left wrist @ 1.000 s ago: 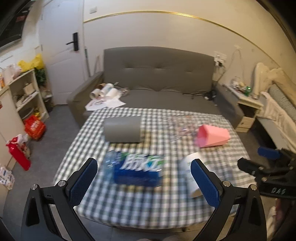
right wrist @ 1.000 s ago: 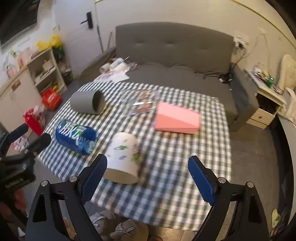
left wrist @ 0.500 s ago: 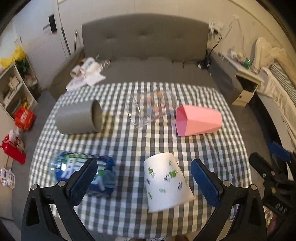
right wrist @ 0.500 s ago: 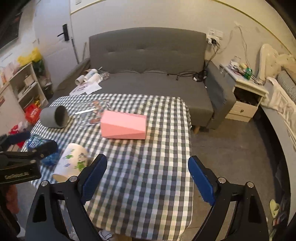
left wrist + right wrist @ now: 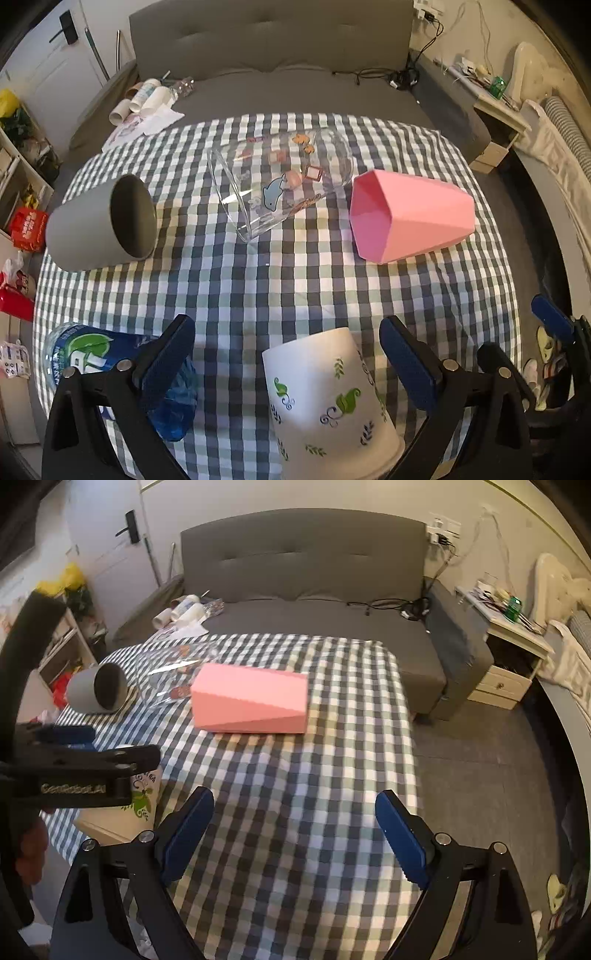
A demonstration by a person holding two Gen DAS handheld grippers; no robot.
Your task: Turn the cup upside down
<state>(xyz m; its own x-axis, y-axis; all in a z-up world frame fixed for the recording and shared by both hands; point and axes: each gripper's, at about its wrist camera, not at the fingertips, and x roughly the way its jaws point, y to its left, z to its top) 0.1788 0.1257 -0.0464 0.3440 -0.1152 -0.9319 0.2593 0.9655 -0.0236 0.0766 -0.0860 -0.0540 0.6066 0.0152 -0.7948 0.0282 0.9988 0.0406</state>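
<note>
At the left edge of the right wrist view, the black left gripper carries pale lettering, "GenRobot.AI".

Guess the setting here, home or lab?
Most likely a lived-in home, a small living room or bedsit. A grey sofa stands behind the checked-cloth table, a bedside cabinet is at right, and cluttered shelves are at left.

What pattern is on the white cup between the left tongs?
Green leaves with blue swirls on the white paper cup; clearest in left wrist view.

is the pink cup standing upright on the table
No, the pink cup lies on its side on the checkered table.
</note>
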